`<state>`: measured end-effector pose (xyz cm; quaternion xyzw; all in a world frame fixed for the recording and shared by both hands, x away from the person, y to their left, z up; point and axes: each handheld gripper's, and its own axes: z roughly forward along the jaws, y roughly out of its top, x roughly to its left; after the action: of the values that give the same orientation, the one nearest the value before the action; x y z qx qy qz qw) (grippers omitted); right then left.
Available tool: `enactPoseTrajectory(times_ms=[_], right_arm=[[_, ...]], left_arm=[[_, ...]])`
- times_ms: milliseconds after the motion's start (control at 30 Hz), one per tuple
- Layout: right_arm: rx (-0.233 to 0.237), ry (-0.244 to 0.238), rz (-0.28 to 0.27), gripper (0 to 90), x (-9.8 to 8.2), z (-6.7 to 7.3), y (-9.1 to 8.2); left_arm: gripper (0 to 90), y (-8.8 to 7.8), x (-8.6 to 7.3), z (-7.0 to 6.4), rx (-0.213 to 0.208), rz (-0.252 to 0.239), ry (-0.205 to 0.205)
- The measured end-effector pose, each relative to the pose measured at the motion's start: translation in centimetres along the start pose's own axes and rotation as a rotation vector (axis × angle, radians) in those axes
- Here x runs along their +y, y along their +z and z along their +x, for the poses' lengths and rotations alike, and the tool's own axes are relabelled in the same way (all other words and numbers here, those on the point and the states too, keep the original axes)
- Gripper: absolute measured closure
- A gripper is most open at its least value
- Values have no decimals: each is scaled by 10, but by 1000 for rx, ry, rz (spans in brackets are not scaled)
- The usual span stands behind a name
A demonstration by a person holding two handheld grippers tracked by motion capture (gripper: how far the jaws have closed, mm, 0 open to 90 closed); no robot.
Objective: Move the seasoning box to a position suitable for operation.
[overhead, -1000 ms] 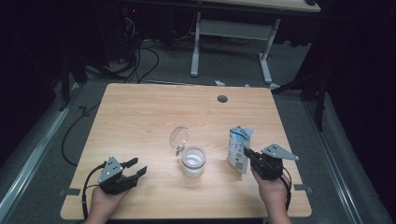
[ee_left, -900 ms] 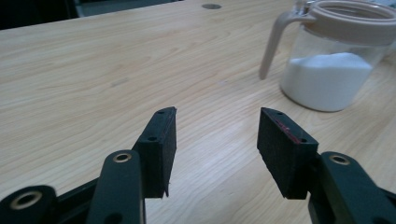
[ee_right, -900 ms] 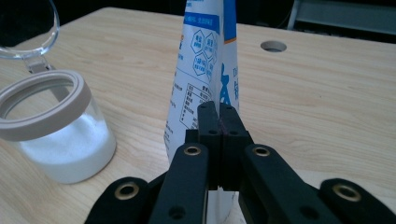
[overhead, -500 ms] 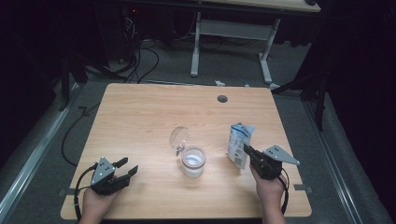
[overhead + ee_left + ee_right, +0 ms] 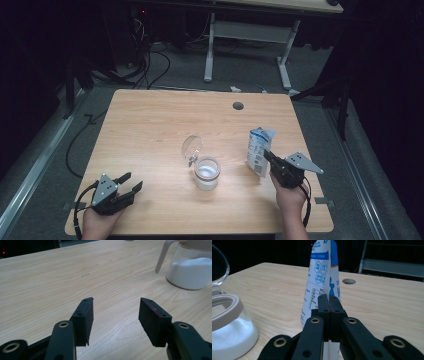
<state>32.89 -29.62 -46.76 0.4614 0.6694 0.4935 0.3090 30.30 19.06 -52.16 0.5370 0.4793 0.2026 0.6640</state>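
A clear jar (image 5: 206,172) holding white powder stands mid-table, its round lid (image 5: 191,147) flipped up at the back. To its right stands a white-and-blue bag (image 5: 259,145). My right gripper (image 5: 265,154) meets the bag's lower right edge. In the right gripper view its jaws (image 5: 329,297) are pressed together on the bag's (image 5: 322,267) near edge, with the jar (image 5: 227,327) at the left. My left gripper (image 5: 131,180) rests near the table's front left corner. It is open with nothing between its pads (image 5: 116,312), and the jar (image 5: 190,272) lies far ahead on the right.
The wooden table (image 5: 150,120) has a round cable hole (image 5: 238,105) near its far edge. Another desk's white legs (image 5: 210,50) and loose cables (image 5: 150,60) lie on the floor beyond. Bare wood stretches across the left and back of the table.
The left hand has drawn back a little toward the front left corner. The right hand, bag and jar stay where they were.
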Motion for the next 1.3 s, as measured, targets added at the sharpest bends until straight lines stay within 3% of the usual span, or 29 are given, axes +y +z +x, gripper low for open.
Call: enactPoseTrajectory(times_ms=[267, 600, 1300], right_arm=[[-39, 3, -7, 900, -1, -8, 4], [-48, 12, -12, 900, -10, -14, 6], [-69, -22, -11, 895, -23, -7, -5]], left_arm=[[460, -6, 2, 3, 7, -8, -14], [459, -4, 2, 0, -1, -2, -17], [456, 0, 2, -3, -21, 5, -9]])
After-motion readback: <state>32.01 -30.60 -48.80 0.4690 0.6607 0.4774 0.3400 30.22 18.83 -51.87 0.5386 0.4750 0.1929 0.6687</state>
